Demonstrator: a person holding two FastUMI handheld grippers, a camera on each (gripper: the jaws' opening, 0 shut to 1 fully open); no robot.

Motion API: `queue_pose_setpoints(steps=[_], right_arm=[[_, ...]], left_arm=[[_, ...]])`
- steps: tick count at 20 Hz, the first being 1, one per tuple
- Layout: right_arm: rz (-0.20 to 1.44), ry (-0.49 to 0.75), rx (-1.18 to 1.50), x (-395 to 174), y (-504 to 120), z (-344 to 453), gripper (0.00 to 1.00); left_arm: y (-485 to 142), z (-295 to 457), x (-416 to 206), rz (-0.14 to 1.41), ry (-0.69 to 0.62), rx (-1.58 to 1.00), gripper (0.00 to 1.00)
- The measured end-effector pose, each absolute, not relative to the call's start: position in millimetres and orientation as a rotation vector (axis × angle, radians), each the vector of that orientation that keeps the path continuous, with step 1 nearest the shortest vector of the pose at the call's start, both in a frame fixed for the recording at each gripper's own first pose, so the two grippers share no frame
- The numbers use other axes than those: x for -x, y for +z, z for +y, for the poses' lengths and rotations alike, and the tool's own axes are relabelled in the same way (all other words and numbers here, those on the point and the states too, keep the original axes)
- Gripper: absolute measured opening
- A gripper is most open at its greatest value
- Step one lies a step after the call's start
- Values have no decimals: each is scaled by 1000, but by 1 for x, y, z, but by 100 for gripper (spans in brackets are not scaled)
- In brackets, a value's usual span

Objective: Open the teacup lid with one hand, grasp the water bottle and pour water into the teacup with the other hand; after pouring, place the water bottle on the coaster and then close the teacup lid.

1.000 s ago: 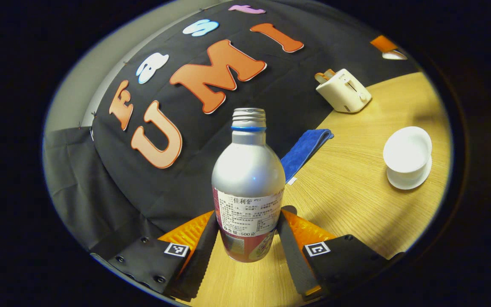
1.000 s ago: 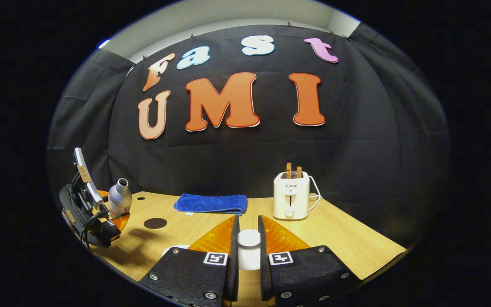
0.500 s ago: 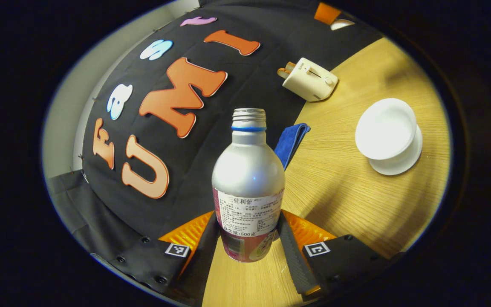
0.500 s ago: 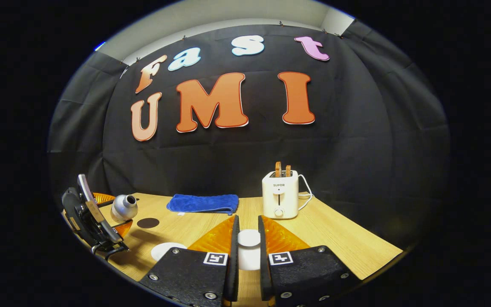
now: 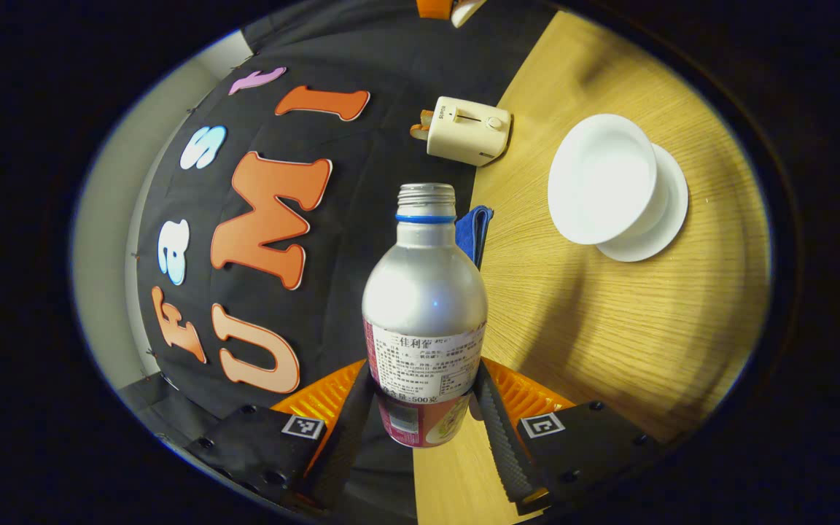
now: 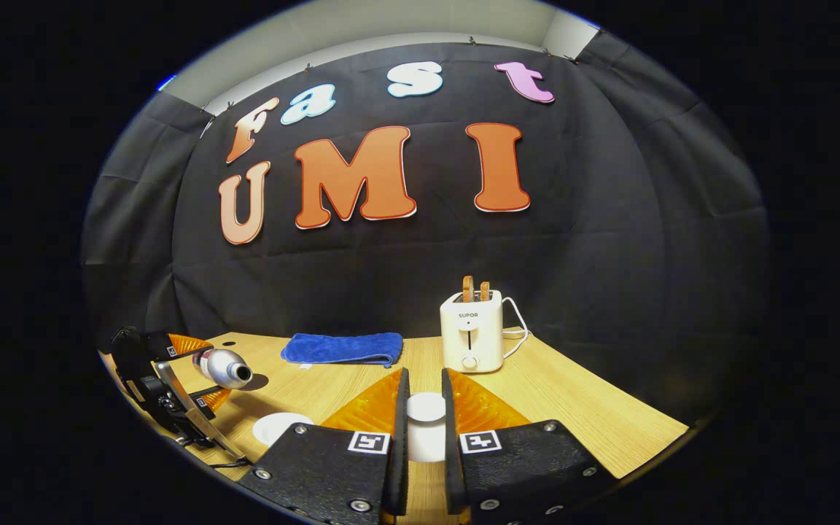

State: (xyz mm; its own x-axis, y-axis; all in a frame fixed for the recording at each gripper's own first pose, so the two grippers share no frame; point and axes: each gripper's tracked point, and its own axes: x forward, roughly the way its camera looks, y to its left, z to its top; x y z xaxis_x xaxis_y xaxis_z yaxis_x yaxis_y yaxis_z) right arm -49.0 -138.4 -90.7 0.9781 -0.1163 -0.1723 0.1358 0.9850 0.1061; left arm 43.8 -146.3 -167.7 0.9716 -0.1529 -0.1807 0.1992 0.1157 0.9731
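Uncapped silver bottle tipped toward horizontal above table; open white teacup on saucer; lid lifted.

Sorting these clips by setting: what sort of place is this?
Probably a staged recording booth set up like a kitchen: a wooden table against black cloth, with a toaster and a folded blue towel.
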Motion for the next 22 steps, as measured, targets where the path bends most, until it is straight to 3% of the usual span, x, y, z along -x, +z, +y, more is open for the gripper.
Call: queue_pose_setpoints(steps=[3, 4, 5, 6, 7, 18, 19, 22], right_arm=[[165, -132, -122, 50, -91, -141, 21], [166, -131, -126, 51, -91, -142, 25], [165, -135, -128, 51, -92, -143, 21], [166, -134, -131, 51, -93, -144, 25], [174, -137, -132, 52, -95, -144, 21], [193, -134, -124, 59, -101, -142, 21], [191, -135, -121, 60, -100, -143, 17], [190, -133, -117, 62, -99, -144, 21]], left_arm=[[-161, -150, -44, 5, -264, -1504, 83], [-159, -151, -45, -6, -263, -1528, 80], [-157, -151, -45, -13, -264, -1550, 80], [-158, -151, -46, -15, -266, -1569, 80], [-158, -152, -47, -20, -271, -1583, 83], [-156, -166, -49, -108, -332, -1791, 81], [-155, -166, -46, -112, -335, -1800, 85], [-152, -170, -46, -135, -342, -1832, 81]])
